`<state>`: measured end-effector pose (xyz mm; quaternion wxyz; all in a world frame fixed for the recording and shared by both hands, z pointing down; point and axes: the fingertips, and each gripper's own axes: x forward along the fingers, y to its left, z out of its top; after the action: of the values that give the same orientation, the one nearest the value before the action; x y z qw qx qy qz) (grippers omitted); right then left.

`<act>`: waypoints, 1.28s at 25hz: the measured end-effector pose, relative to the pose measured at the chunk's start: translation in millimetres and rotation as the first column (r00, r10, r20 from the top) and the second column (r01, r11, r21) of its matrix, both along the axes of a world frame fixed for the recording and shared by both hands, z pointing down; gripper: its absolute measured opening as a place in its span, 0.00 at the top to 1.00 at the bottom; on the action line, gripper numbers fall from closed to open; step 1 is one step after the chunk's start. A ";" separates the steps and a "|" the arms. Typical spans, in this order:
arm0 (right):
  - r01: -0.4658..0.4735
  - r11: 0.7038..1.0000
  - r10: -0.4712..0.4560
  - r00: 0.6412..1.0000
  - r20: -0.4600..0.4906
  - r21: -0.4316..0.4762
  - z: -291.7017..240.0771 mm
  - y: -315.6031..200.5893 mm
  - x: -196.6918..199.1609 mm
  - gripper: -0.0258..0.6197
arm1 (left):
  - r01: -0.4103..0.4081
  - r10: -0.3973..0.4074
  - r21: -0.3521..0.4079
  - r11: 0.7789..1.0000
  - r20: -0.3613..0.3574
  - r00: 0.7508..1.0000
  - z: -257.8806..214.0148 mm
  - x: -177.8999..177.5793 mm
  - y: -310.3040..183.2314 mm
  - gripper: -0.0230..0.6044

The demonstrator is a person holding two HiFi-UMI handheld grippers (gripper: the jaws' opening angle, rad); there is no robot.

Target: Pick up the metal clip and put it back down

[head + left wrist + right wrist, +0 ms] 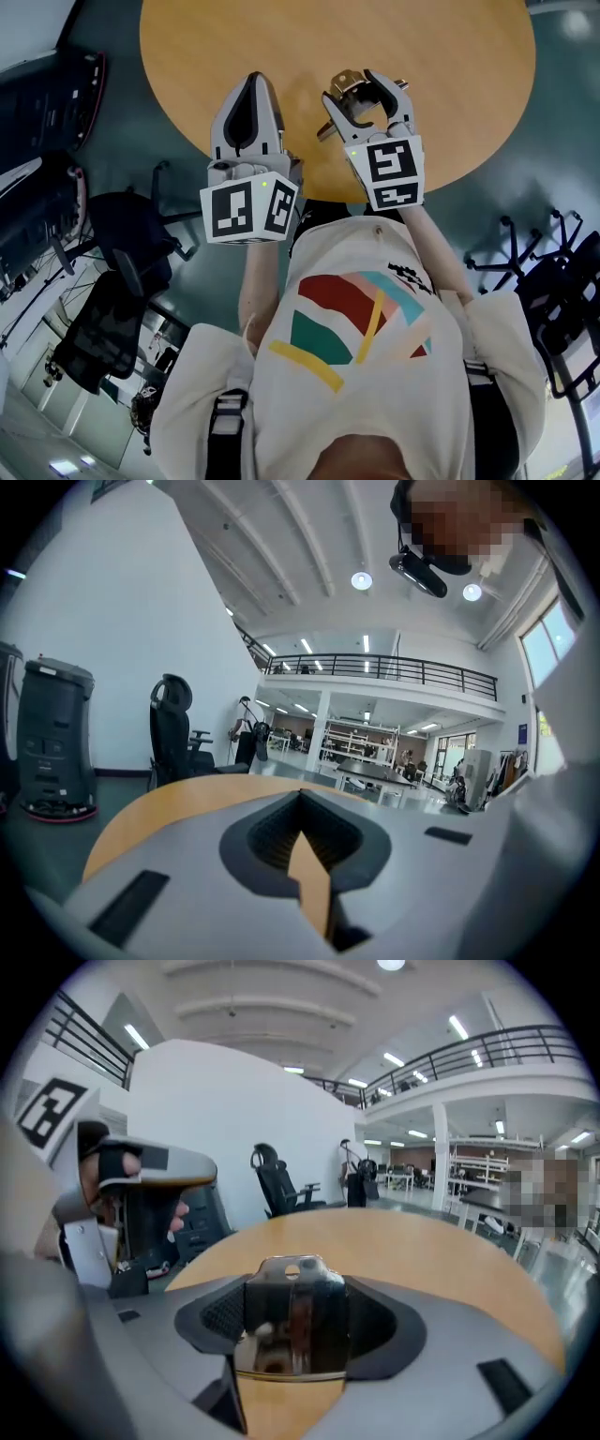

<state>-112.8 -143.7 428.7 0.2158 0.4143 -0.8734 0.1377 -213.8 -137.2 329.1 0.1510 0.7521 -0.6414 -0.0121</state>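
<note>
- The right gripper (pixel 368 94) had its jaws set wide and closed on the metal clip (pixel 294 1316), whose shiny body filled the gap from one dark pad to the other.
- In the right gripper view the clip stood upright between the pads, with a small round hole near its top edge. Its lower edge sat over the wood of the table (pixel 441 84).
- Whether the clip rested on the table or hung just above it could not be told.
- In the head view the clip lay near the table's close edge, on the person's right side, with the gripper's marker cube (pixel 391 169) behind it.
- The left gripper (pixel 252 82) hovered just beside the right one, over the same edge of the round table. Its jaws were drawn together at the tips with nothing between them.
- Through the left gripper's jaws only a thin sliver of the tabletop showed.
- A black office chair (pixel 281 1185) stood beyond the far side of the table.
</note>
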 end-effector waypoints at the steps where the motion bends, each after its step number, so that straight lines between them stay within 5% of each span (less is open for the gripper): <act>1: -0.001 0.999 0.000 1.000 0.024 0.049 -24.8 -7.3 -0.5 0.49 | 0.007 -0.008 0.023 1.000 0.006 1.000 -14.1 -1.2 -4.2 0.89; 5: -0.011 0.968 -0.019 0.993 0.117 0.250 -127.5 -19.7 11.0 0.49 | 0.036 -0.039 0.123 0.992 0.019 0.999 -79.9 2.2 -13.2 0.89; 9: -0.006 0.906 -0.082 0.978 0.189 0.423 -215.5 -17.1 29.6 0.49 | 0.027 -0.035 0.241 0.970 0.030 0.999 -146.3 18.5 -16.0 0.89; 17: -0.034 0.794 -0.170 0.946 0.275 0.607 -302.4 15.5 60.7 0.49 | -0.041 -0.004 0.364 0.930 0.122 0.992 -200.3 59.5 15.2 0.89; 32: 0.045 0.815 -0.216 0.949 0.231 0.577 -292.5 20.4 57.6 0.49 | 0.025 -0.054 0.332 0.943 0.078 0.995 -179.4 45.1 25.1 0.89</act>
<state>-55.2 -123.3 136.1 -0.0359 0.3736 -0.9231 -0.0838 -168.7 -112.0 149.7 -0.0054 0.7536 -0.6511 -0.0900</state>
